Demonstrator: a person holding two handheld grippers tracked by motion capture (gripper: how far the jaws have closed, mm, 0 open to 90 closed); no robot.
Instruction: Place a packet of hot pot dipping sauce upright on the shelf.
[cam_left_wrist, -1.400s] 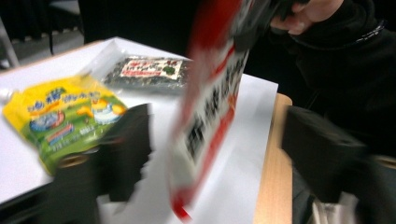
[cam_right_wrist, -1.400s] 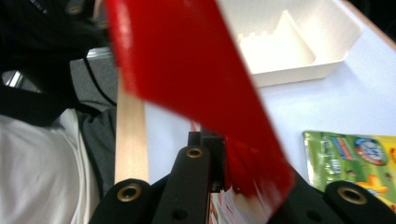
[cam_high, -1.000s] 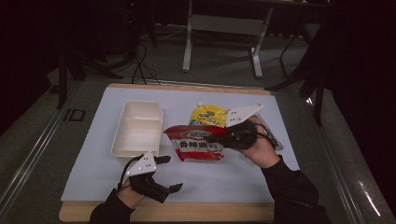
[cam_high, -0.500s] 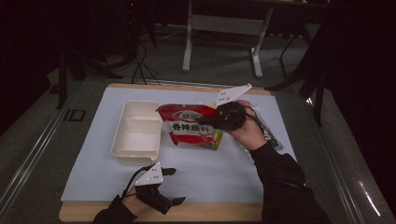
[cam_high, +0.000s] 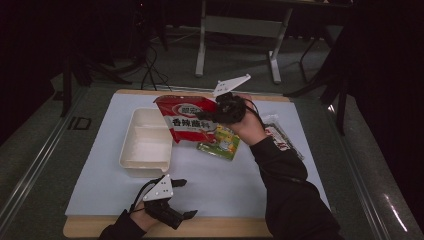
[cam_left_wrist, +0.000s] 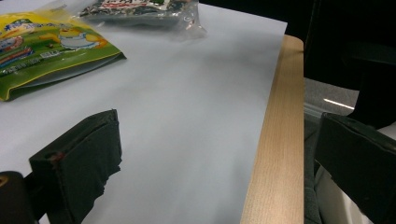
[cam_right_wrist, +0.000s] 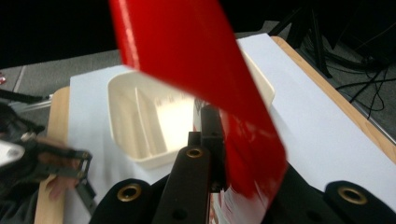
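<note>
The red snack bag (cam_high: 189, 119) is held in the air above the far middle of the tabletop (cam_high: 250, 200), just right of the white tray (cam_high: 146, 145). In the high view its printed face is turned toward the camera, its long axis runs roughly left to right with a slight downward tilt to the right, and its lower edge hangs over the tray's right rim and the yellow-green packet (cam_high: 222, 144).

The right gripper (cam_high: 220, 111) is clamped on the bag's right end. In the right gripper view the jaws are closed tight on the red film (cam_right_wrist: 201, 93), which rises from between them and hides much of the tray (cam_right_wrist: 140, 121) beyond. The right hand (cam_high: 245, 120) is raised off the surface, wrist bent, with the dark sleeve (cam_high: 287, 190) running back to the near right edge.

The left gripper (cam_high: 184, 199) is low at the near edge of the tabletop, left of centre, pointing to the right along that edge. Its jaws stand wide apart with nothing between them; in the left gripper view they frame bare white covering and the wooden edge (cam_left_wrist: 275, 140).

The yellow-green packet (cam_left_wrist: 42, 46) lies flat right of the tray. A dark clear-wrapped packet (cam_high: 280, 137) lies further toward the right edge, beside the right forearm. The tray is open and stands left of centre, long side running near to far.
</note>
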